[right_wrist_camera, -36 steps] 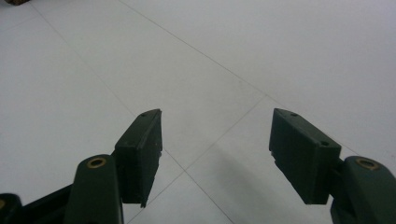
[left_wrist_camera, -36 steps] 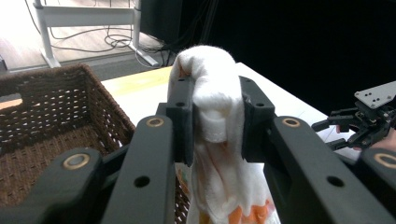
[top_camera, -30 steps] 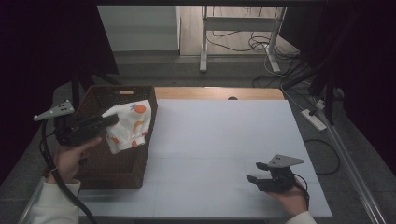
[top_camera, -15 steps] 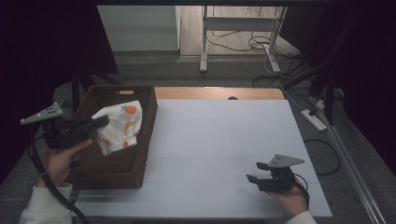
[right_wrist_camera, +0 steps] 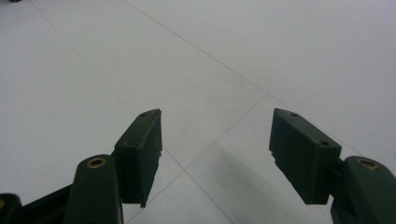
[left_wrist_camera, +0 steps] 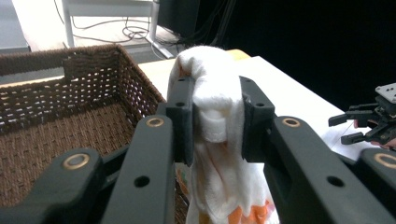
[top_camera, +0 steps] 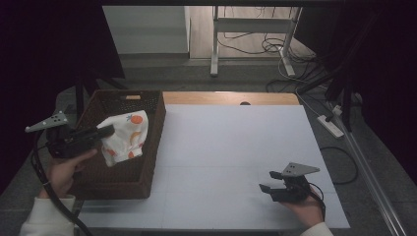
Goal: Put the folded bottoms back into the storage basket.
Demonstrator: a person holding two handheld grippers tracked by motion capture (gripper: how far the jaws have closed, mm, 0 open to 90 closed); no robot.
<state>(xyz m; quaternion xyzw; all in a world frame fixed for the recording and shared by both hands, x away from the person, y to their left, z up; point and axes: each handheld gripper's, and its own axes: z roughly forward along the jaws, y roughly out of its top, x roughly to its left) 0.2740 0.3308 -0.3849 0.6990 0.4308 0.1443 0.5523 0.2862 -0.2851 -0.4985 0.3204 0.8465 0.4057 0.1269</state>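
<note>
Cloth [top_camera: 125,137]: white with orange and red fruit print, bunched, hanging from the left gripper [top_camera: 101,133] above the open top of the basket [top_camera: 147,147], its lower folds dangling toward the inside. In the left gripper view the cloth [left_wrist_camera: 217,116] sits squeezed between the two black pads, a rounded fold rising above them and the printed part trailing below; jaws clamped on the cloth

Basket: dark brown wicker, rectangular, open-topped, standing at the left side of the counter [top_camera: 226,147]; woven floor and walls [left_wrist_camera: 56,116] seen behind the left gripper

Left gripper: held level in the person's left hand [top_camera: 66,167], pointing right over the basket, grey three-cornered plate on top, cable trailing down past the sleeve

Right gripper [top_camera: 268,183]: held in the person's right hand [top_camera: 307,209] low over the near right part of the counter, well apart from the basket; jaws apart with nothing between them, bare white surface [right_wrist_camera: 210,70] beneath

Counter: white sheet with faint fold lines, wooden edge at the far side
</note>
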